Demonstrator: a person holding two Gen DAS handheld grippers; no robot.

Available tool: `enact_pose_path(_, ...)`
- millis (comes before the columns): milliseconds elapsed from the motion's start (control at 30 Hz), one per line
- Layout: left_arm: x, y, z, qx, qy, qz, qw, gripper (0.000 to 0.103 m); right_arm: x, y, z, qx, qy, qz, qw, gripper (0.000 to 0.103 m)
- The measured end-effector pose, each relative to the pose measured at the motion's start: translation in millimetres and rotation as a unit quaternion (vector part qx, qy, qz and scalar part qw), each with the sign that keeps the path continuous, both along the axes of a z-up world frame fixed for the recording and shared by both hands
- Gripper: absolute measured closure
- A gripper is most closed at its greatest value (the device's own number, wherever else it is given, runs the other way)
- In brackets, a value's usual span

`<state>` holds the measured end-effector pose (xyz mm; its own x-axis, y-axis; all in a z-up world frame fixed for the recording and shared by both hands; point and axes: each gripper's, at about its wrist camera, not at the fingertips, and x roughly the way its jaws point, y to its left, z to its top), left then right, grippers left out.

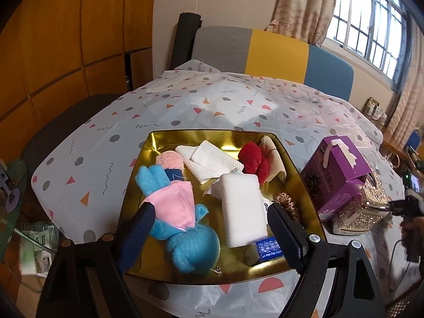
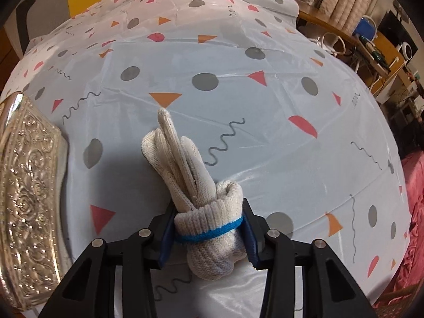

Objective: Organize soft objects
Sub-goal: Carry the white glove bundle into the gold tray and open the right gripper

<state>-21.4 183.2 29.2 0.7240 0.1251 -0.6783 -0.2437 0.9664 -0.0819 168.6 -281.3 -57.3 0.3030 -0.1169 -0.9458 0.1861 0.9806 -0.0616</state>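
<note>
In the left wrist view the left gripper (image 1: 210, 217) hangs with its jaws spread wide and empty at the lower centre, over a gold tray (image 1: 137, 159) that holds a blue plush rabbit (image 1: 182, 228), a white sponge block (image 1: 242, 209), a white cloth (image 1: 209, 161) and a red plush piece (image 1: 253, 160). In the right wrist view the right gripper (image 2: 208, 226) pinches a rolled pair of white knit gloves (image 2: 185, 164) at the blue-banded cuff, lower centre, their fingers pointing up the frame over the patterned tablecloth (image 2: 265, 137), with an embossed silver box (image 2: 29, 185) at the left edge
</note>
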Motion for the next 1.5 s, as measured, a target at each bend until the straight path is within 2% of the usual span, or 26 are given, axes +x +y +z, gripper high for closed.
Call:
enact_pose_path(267,-4,-7,1,0.001,0.0,-0.017,0.9999,0.015,5,0,8,0.038,-0.008,-0.018,0.999,0.061)
enact_pose_path(467,-5,-8,-2,-0.006,0.003,-0.021,0.9998,0.014,17,15,56,0.045,-0.06,0.007,0.997,0.061)
enact_pose_path(733,-6,-8,-6,-0.01,0.007,-0.024,0.9997,0.014,18,42,87,0.046,-0.085,0.037,0.995,0.061)
enact_pose_path(900,-6,-5,-9,-0.014,0.01,-0.017,0.9997,0.014,32,72,128,0.057,-0.125,0.072,0.988,0.061)
enact_pose_path(1067,-8,6,-11,-0.014,0.013,-0.002,0.9998,0.014,40,134,173,0.067,-0.172,0.14,0.973,0.061)
enact_pose_path(1133,-9,10,-12,-0.015,0.014,0.006,0.9998,0.014,39,169,188,0.072,-0.188,0.178,0.963,0.061)
enact_pose_path(1300,-12,22,-13,-0.012,0.014,0.026,0.9995,0.014,25,235,203,0.088,-0.206,0.248,0.943,0.061)
enact_pose_path(1433,-14,32,-16,-0.018,0.018,0.045,0.9987,0.014,-8,289,210,0.111,-0.218,0.319,0.916,0.061)
enact_pose_path(1500,-16,36,-16,-0.019,0.014,0.051,0.9984,0.014,-24,313,205,0.119,-0.213,0.35,0.904,0.061)
